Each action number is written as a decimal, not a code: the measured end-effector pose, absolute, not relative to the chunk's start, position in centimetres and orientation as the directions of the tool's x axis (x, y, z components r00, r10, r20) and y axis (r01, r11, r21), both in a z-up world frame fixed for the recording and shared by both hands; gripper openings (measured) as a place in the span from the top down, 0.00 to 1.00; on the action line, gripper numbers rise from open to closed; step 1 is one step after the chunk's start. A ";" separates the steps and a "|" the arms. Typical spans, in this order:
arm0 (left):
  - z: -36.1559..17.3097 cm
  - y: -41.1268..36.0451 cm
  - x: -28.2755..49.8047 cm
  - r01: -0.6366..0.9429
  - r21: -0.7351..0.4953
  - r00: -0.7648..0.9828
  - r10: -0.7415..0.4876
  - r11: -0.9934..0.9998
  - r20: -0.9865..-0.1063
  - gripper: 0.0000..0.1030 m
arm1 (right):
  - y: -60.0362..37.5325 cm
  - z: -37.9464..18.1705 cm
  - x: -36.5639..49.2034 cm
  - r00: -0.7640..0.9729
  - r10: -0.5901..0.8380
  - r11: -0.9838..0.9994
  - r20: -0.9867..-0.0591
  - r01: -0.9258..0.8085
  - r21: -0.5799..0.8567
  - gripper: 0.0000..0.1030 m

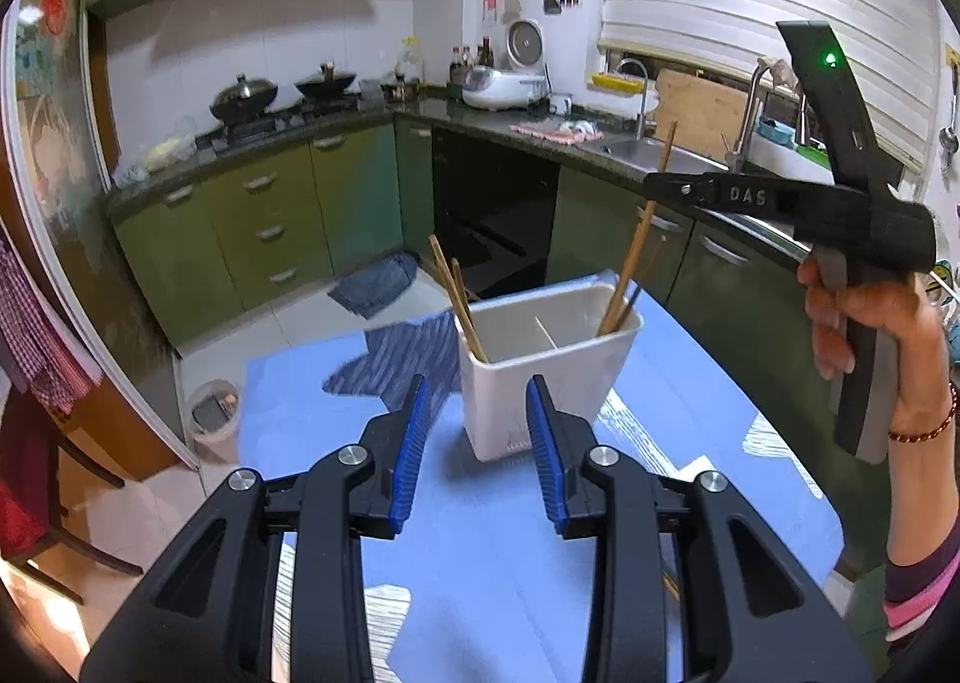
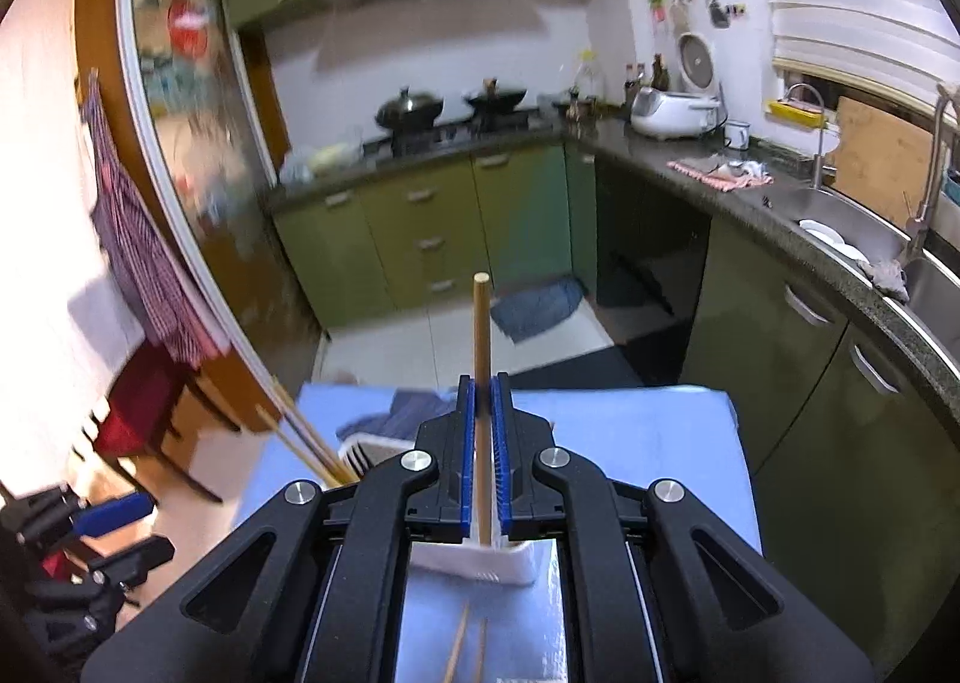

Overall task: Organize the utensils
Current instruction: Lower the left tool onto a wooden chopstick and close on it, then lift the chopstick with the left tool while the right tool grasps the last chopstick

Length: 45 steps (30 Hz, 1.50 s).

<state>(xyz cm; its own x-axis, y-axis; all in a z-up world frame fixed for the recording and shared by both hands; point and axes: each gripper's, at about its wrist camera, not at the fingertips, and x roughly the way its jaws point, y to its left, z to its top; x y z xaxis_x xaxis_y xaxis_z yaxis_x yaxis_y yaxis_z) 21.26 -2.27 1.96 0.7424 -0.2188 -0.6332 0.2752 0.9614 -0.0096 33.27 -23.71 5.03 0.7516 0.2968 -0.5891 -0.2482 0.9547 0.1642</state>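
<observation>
The right claw (image 2: pixel 482 413) pinches a round wooden chopstick (image 2: pixel 480 335) upright over the white plastic holder (image 1: pixel 543 365); the left claw (image 1: pixel 478 425) is spread before it.

1. Utensil holder (image 1: pixel 543 377) stands on the table (image 1: pixel 690 383), ahead of the left gripper (image 1: pixel 478 446).
2. Chopsticks (image 1: pixel 459 299) lean in its left compartment.
3. The right gripper (image 2: pixel 482 461), above the holder, pinches one chopstick (image 2: pixel 481 335) that enters the right compartment.
4. Two more chopsticks (image 2: pixel 468 647) lie on the table nearer the camera.
</observation>
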 end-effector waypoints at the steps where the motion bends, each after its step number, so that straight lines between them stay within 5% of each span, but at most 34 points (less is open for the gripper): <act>1: 1.6 -2.4 21.4 0.277 -0.018 0.732 -0.224 0.961 -0.644 0.69 | -23.6 4.7 33.0 0.749 0.301 0.953 -0.591 -0.255 0.163 0.93; 11: -1.9 -5.1 22.0 0.313 -0.018 0.662 -0.232 0.950 -0.712 0.65 | -26.1 6.0 25.9 0.788 0.314 0.948 -0.529 -0.294 0.124 0.93; 24: -13.7 -10.1 26.3 0.287 -0.108 0.363 -0.212 0.952 -0.907 0.65 | -34.3 -8.4 24.3 0.629 0.200 0.980 -0.751 -0.146 0.139 0.92; 34: -18.3 -13.5 28.3 0.214 -0.067 0.252 -0.121 0.975 -0.960 0.73 | -37.3 -11.0 24.4 0.598 0.203 0.979 -0.775 -0.112 0.170 0.92; 40: -19.1 -14.6 28.6 0.203 -0.039 0.229 -0.086 0.978 -0.970 0.91 | -37.9 -11.7 24.2 0.584 0.211 0.977 -0.784 -0.108 0.183 0.92; 45: -18.8 -14.8 28.2 0.198 -0.051 0.230 -0.097 0.979 -0.968 0.92 | -37.7 -12.2 24.1 0.573 0.212 0.977 -0.792 -0.106 0.185 0.92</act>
<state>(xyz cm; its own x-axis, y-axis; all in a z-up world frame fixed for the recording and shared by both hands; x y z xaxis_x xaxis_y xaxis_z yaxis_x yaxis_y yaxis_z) 28.18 -14.76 -18.81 0.2300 -0.0967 -0.9684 0.1983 0.9788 -0.0506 24.06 -37.71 -12.21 0.5733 0.2116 -0.7916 -0.1059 0.9771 0.1846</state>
